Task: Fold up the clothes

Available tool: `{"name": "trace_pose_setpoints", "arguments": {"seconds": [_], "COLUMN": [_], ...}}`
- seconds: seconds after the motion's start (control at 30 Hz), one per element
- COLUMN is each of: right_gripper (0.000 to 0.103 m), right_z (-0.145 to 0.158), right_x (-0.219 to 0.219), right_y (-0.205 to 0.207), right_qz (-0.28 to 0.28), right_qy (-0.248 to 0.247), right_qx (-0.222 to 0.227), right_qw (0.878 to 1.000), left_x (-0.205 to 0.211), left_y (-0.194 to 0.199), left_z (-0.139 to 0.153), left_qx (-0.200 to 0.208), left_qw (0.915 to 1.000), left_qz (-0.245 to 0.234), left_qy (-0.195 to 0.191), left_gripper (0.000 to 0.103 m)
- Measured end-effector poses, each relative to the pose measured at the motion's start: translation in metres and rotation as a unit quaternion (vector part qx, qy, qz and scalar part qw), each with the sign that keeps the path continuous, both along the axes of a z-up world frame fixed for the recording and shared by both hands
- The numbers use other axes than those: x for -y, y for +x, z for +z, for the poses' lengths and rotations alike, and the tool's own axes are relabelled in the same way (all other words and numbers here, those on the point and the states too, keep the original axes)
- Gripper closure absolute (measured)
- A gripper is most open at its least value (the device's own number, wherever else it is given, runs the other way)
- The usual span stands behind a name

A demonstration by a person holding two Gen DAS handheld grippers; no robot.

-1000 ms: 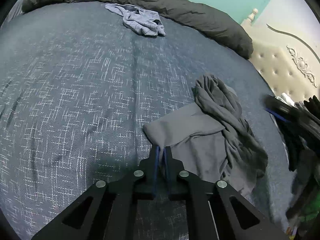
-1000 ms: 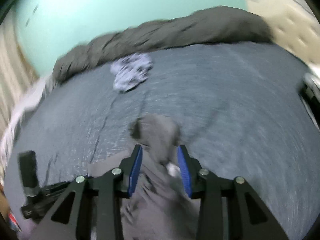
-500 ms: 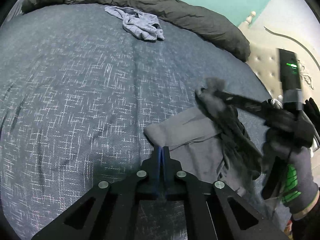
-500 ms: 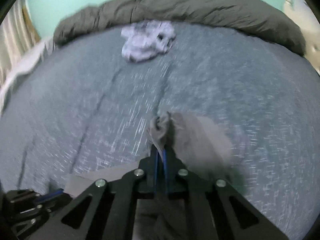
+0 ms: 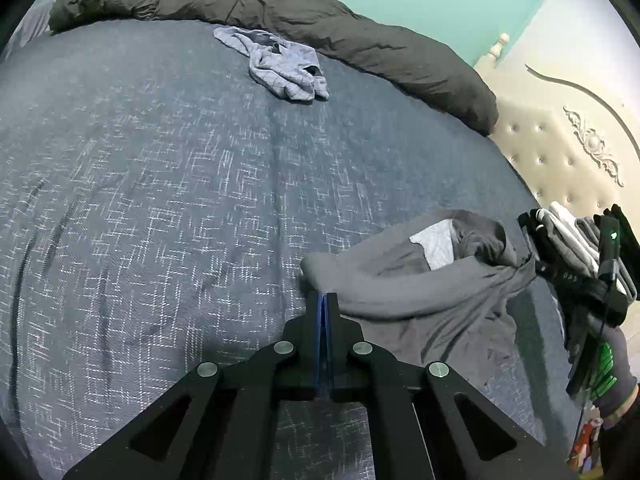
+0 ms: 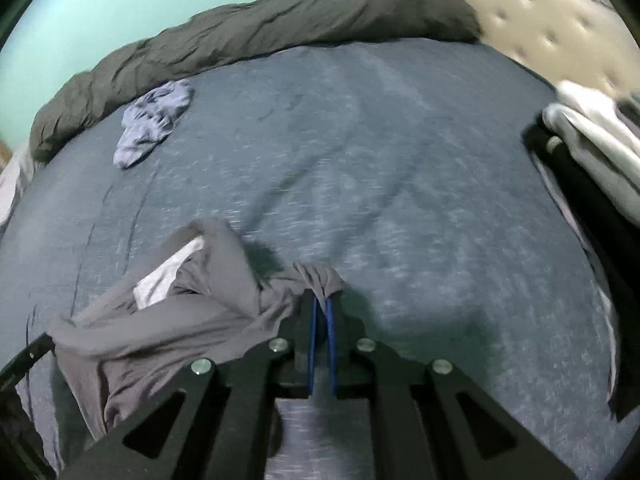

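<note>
Bed [image 5: 160, 200] with dark blue sheet; grey garment [image 5: 420, 288] lies crumpled on its near right part. Left tool [image 5: 323, 300] angled down toward the sheet, jaws pressed together at the garment's near-left edge; whether cloth is pinched between them cannot be told. Right tool [image 6: 322, 304] also tilted down, jaws clamped on a bunched fold of the garment [image 6: 168, 320], cloth drawn taut toward it. Gloved hand [image 5: 600, 360] carries the right tool at the far right of the left view. Pale blue cloth [image 5: 280, 64] heaped well apart, beside dark duvet [image 5: 320, 24].
</note>
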State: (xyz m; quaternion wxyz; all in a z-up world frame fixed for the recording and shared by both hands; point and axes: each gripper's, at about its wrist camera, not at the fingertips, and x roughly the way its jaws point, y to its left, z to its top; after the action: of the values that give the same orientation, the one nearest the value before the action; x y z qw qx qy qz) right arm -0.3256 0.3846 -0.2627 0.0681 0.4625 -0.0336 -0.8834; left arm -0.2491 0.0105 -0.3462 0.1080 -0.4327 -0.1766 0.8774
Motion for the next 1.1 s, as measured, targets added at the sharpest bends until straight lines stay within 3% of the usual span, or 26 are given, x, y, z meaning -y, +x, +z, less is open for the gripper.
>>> {"name": "trace_pose_setpoints", "arguments": {"seconds": [0.1, 0.17, 0.23, 0.37, 0.53, 0.6, 0.63, 0.73, 0.9, 1.1], "right_gripper": [0.094, 0.084, 0.058, 0.057, 0.057, 0.063, 0.081, 0.099, 0.100, 0.100], "right_z": [0.011, 0.019, 0.027, 0.024, -0.010, -0.020, -0.024, -0.021, 0.021, 0.099], "right_x": [0.007, 0.015, 0.020, 0.039, 0.056, 0.059, 0.061, 0.063, 0.057, 0.053], "right_y": [-0.001, -0.004, -0.007, -0.014, -0.019, -0.018, -0.019, -0.017, 0.000, 0.040], "right_qz": [0.024, 0.038, 0.045, 0.084, 0.107, 0.111, 0.114, 0.119, 0.117, 0.134], "right_qy": [0.002, 0.007, 0.002, -0.003, 0.018, 0.018, 0.018, 0.016, 0.003, -0.018], "right_qx": [-0.023, -0.037, -0.054, -0.047, 0.006, 0.016, 0.020, 0.014, -0.034, -0.076], "right_qw": [0.999, 0.999, 0.998, 0.995, 0.994, 0.994, 0.993, 0.993, 0.993, 0.988], "left_x": [0.000, 0.001, 0.004, 0.005, 0.002, 0.001, 0.000, 0.002, 0.008, 0.027], "left_y": [0.000, 0.000, 0.001, 0.000, 0.001, 0.001, 0.002, 0.004, 0.016, 0.059], "left_z": [0.000, -0.001, -0.001, 0.000, 0.002, 0.003, 0.004, 0.008, 0.030, 0.093], "left_qx": [0.000, 0.000, 0.001, 0.001, -0.002, -0.004, -0.005, -0.010, -0.035, -0.089], "left_qw": [1.0000, 1.0000, 1.0000, 1.0000, 1.0000, 1.0000, 1.0000, 0.9999, 0.9994, 0.9959], "left_qz": [0.000, 0.001, 0.003, 0.003, -0.002, -0.005, -0.006, -0.006, -0.002, 0.017], "left_qy": [-0.002, -0.001, 0.000, 0.002, 0.001, -0.001, -0.002, -0.005, -0.008, 0.004], "left_gripper": [0.102, 0.102, 0.102, 0.102, 0.102, 0.102, 0.102, 0.102, 0.102, 0.102]}}
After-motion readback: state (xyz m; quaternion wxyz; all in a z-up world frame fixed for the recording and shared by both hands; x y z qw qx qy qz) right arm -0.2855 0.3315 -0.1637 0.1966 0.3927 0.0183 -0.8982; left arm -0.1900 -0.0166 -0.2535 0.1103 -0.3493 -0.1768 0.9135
